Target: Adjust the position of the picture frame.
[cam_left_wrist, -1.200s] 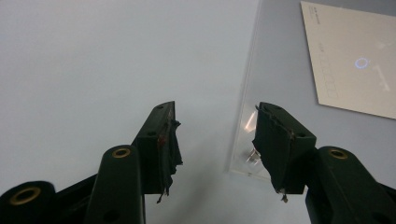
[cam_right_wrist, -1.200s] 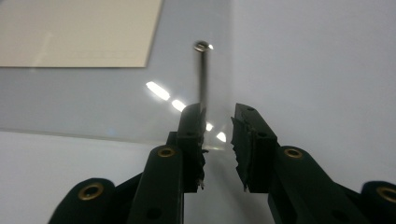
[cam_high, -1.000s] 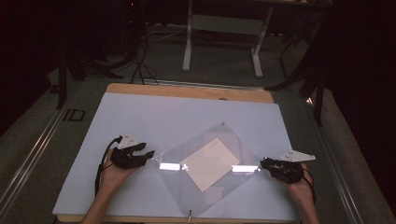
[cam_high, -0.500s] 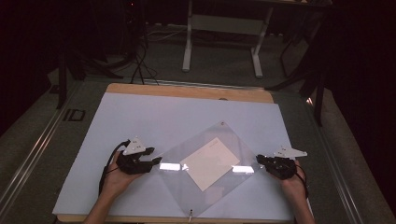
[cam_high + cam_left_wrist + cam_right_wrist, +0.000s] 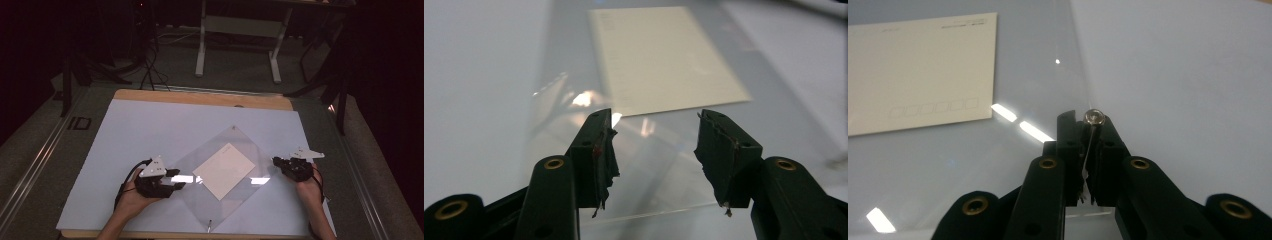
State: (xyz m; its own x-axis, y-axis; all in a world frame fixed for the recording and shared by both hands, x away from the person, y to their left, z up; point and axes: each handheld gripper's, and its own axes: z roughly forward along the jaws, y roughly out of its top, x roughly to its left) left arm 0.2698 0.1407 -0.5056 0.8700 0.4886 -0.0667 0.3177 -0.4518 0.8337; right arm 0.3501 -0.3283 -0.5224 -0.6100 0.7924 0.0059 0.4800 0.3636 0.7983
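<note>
Sleeve (image 5: 220,175), clear with card (image 5: 224,170) inside, lies flat mid-table (image 5: 150,125). Right gripper (image 5: 1083,131) just clenched on its corner snap; left gripper (image 5: 655,145) released over opposite corner.

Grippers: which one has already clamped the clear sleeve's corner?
The right gripper, jaws shut on the clear sleeve; the left gripper stands open around its corner.

The clear plastic sleeve (image 5: 220,172) looks glossy and smooth, throwing glare at 9 and 3 o'clock. Inside it, the paper sheet (image 5: 224,170) is matt cream. The table cover (image 5: 150,130) is matt white.
</note>
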